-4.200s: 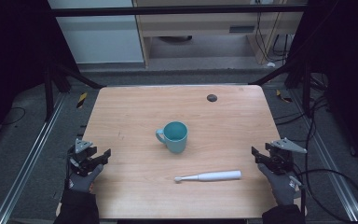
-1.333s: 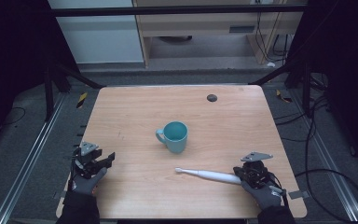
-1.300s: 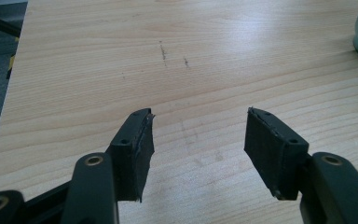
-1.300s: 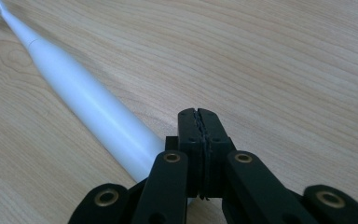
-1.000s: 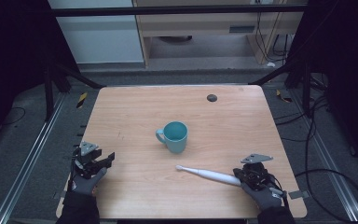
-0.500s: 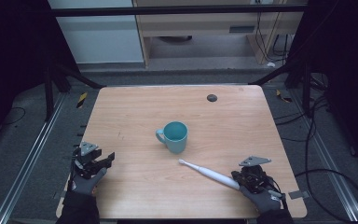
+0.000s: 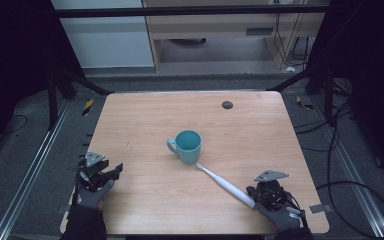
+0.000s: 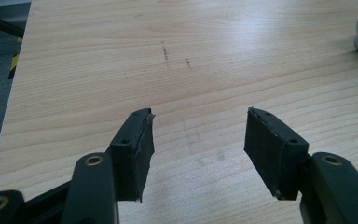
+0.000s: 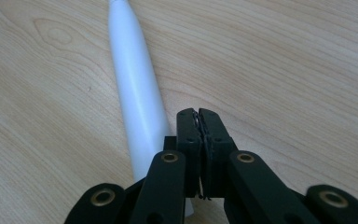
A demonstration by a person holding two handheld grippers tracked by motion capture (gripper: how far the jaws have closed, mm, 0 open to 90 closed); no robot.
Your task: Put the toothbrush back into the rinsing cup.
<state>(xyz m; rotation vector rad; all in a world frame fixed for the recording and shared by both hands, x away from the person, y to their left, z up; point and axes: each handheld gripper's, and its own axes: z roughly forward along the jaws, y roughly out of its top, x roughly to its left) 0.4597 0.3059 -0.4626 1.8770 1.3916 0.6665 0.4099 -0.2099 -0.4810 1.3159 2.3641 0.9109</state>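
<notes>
The right gripper (image 9: pixel 199 116) has its two black jaws pressed flat together with nothing between them; the white, tapered plastic electric toothbrush (image 7: pixel 225 184) lies just to the left of those jaws in the right gripper view, its thick handle end touching or very nearly touching the side of the left jaw, so it is being nudged rather than held. On the light wooden table (image 7: pixel 260 130) the toothbrush runs diagonally from the near right, beside the right gripper (image 7: pixel 267 192), toward the middle, where its thin head reaches the base of the teal ceramic mug (image 7: pixel 186 146); whether it touches the mug cannot be told. My judgement is that a further sideways push could drive the head against the mug and shift it, or let the round handle roll out from beside the jaws, since nothing clamps it. The left gripper (image 8: pixel 198 135), at the near left edge, has its jaws wide apart over bare wood, well apart from both things.
</notes>
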